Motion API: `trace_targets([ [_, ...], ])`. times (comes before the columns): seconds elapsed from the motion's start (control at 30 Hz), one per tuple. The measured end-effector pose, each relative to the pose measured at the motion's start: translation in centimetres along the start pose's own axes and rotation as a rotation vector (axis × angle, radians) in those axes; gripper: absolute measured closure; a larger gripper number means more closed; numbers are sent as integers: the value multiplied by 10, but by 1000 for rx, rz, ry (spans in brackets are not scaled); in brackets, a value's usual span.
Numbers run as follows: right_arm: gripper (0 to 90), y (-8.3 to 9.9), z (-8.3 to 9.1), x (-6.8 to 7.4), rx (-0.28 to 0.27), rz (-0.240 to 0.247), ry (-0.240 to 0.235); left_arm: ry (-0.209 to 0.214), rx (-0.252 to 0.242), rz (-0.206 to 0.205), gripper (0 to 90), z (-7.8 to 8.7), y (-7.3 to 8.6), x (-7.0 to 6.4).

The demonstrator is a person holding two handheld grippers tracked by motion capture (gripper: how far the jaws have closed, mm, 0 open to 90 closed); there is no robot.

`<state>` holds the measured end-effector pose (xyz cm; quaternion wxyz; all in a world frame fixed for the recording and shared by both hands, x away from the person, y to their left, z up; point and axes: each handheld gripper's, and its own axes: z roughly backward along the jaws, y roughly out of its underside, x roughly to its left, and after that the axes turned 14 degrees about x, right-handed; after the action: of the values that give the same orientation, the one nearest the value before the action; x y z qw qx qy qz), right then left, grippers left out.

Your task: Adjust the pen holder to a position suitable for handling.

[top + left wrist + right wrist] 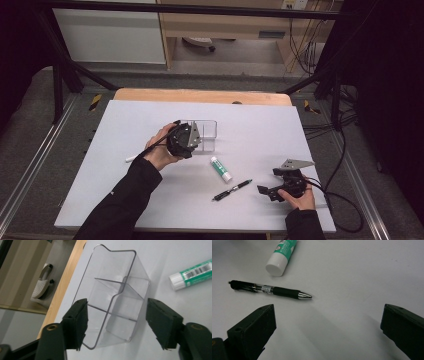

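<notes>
High view: the left gripper (192,137) hovered over a clear plastic organizer (209,131) near the middle of the white table (260,125). Left gripper view: its jaws stood wide apart, one on each side of the divided organizer (117,292), gripping nothing. Right gripper view: the right gripper (328,332) had its jaws spread wide and empty above the tabletop, with a black pen (272,290) and a green-and-white glue stick (282,255) lying just beyond them, close together.
</notes>
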<state>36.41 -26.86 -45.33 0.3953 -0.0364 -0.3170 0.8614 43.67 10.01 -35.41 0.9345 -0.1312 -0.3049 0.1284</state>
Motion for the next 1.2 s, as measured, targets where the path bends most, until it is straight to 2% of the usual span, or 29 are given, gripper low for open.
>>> trace_targets([
  [0.17,5,0,0,0,0,0,0,13,-29,29,254,6,8,-4],
  [0.2,5,0,-1,0,3,0,0,24,-35,44,215,7,10,-6],
  [0.33,5,0,0,0,2,0,3,47,-32,82,176,11,17,-13],
  [0.47,5,0,0,0,3,0,6,82,-19,122,137,13,25,-20],
  [0.5,5,0,-1,0,5,0,3,110,-20,146,124,13,28,-24],
  [0.6,5,0,-1,0,4,-2,3,121,-12,166,113,14,31,-28],
  [0.7,5,0,-1,0,5,0,3,162,-34,208,97,15,37,-35],
  [0.97,5,0,-1,0,10,-1,8,211,-50,261,73,15,40,-45],
  [1.2,5,0,0,0,6,-1,11,261,-48,274,62,10,33,-58],
])
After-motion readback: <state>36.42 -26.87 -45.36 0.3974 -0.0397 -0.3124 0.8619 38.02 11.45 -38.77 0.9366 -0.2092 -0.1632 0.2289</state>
